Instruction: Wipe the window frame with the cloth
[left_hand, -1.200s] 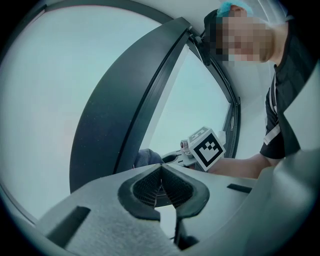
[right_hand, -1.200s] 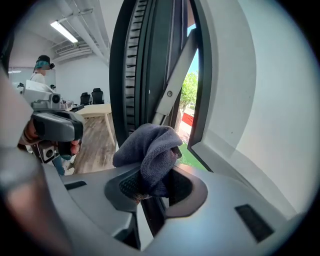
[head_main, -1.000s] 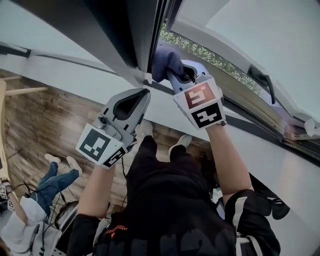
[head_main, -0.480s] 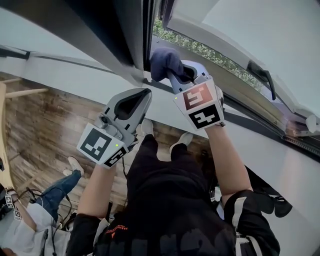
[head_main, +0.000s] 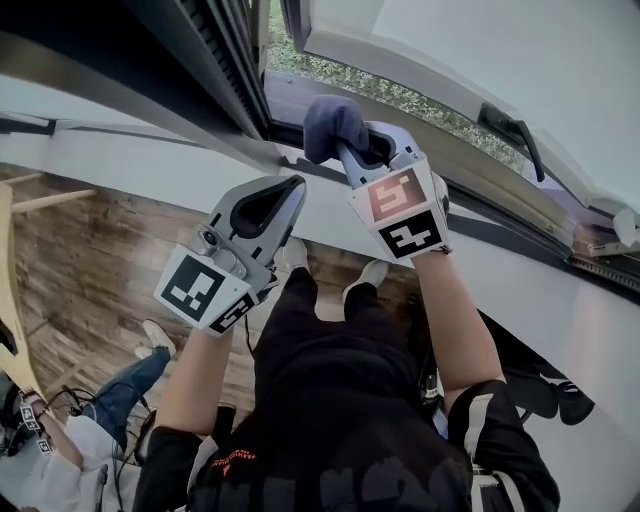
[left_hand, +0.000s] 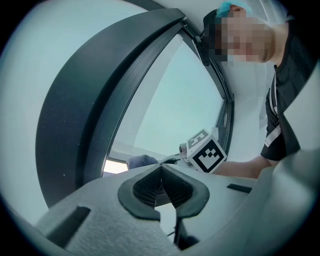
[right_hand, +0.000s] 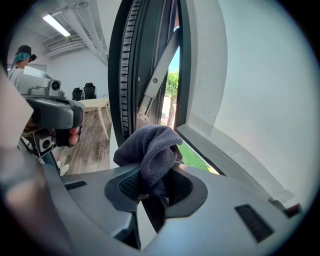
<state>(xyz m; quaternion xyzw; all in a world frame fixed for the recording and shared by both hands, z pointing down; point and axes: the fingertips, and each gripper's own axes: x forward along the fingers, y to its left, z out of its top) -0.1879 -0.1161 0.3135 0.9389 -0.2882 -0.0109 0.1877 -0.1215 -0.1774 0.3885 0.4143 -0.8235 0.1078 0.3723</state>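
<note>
Window frame (head_main: 222, 70), dark and open, shows its slanted hinge arm (right_hand: 156, 77) only in the right gripper view, where the right gripper (right_hand: 152, 186) grips the bunched blue cloth (right_hand: 150, 147) at the frame's bottom corner, contact unclear, while the left gripper (left_hand: 161, 186) hangs closed, empty.

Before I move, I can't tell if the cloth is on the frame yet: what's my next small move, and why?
Probably ease the right tongs forward to press the cloth against the window frame. They are shut on the bunched cloth, which sits close to the frame in the right gripper view; contact is unclear.
</note>
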